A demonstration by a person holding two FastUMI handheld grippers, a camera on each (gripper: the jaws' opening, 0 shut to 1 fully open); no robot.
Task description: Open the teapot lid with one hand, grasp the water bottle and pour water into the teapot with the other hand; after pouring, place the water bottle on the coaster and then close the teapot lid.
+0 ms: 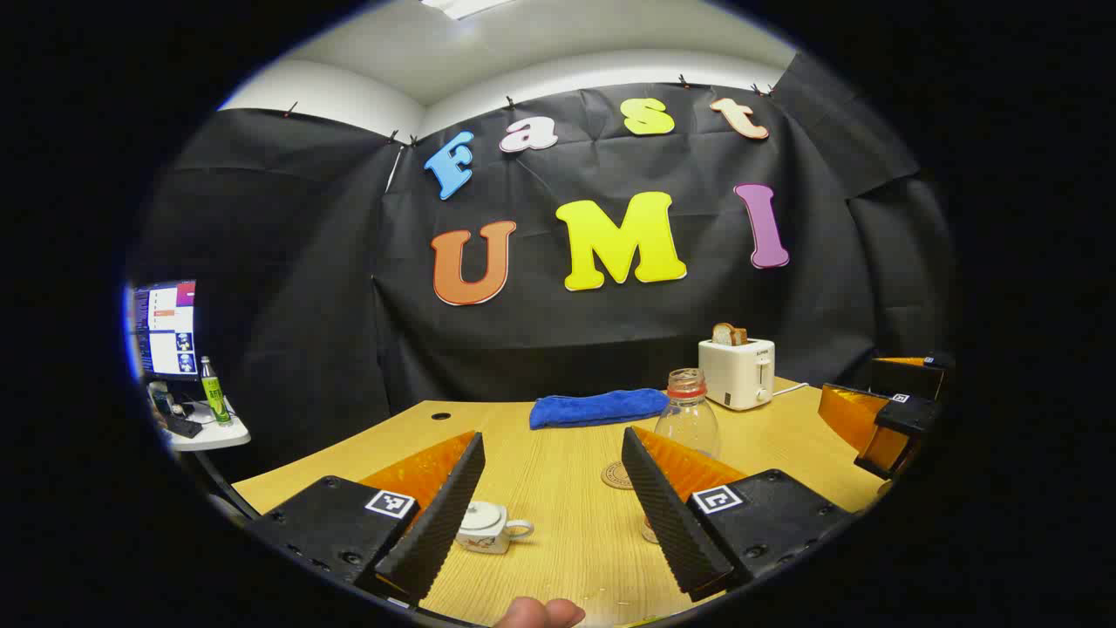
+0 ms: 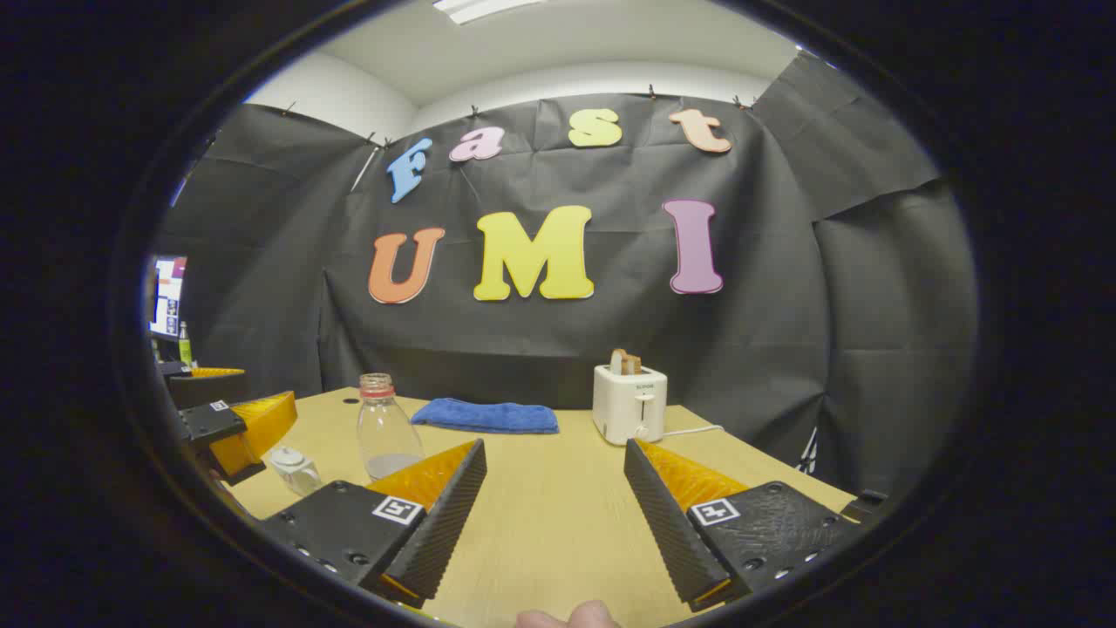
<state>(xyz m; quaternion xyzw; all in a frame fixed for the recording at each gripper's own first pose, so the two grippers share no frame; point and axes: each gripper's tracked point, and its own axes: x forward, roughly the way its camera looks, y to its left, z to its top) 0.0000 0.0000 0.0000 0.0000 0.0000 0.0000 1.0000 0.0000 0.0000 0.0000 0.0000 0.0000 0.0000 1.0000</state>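
Wooden table (image 1: 567, 506) in a black-cloth booth, lit from a ceiling panel. Teapot (image 1: 488, 526) sits on the table with lid on, handle pointing to the right in the left gripper view, just past the left gripper's (image 1: 551, 499) left finger and partly hidden by it. Right gripper view has the same teapot (image 2: 295, 469) low at far left. Water bottle (image 1: 687, 417) stands upright, clear plastic, red ring at the neck, no cap visible, a little water at the bottom in the right gripper view (image 2: 386, 429). Coaster (image 1: 616, 475) is round, flat on the table, just beside the bottle's base and in front of it; not touching anything I can tell.

Left gripper: jaws spread wide, nothing between them, above the table. Right gripper (image 2: 554, 501): same, spread wide, nothing held, over bare tabletop. Each one also shows at the edge of the other's view (image 1: 881, 417) (image 2: 231, 425).

Farther back: folded blue towel (image 1: 598, 407) behind the bottle, white toaster (image 1: 738, 373) with bread in the slot to its right, cord trailing off. Far left off the table: monitor (image 1: 166, 328), green bottle (image 1: 212, 392) on a small white shelf. A fingertip (image 1: 540, 613) pokes in at the bottom edge.
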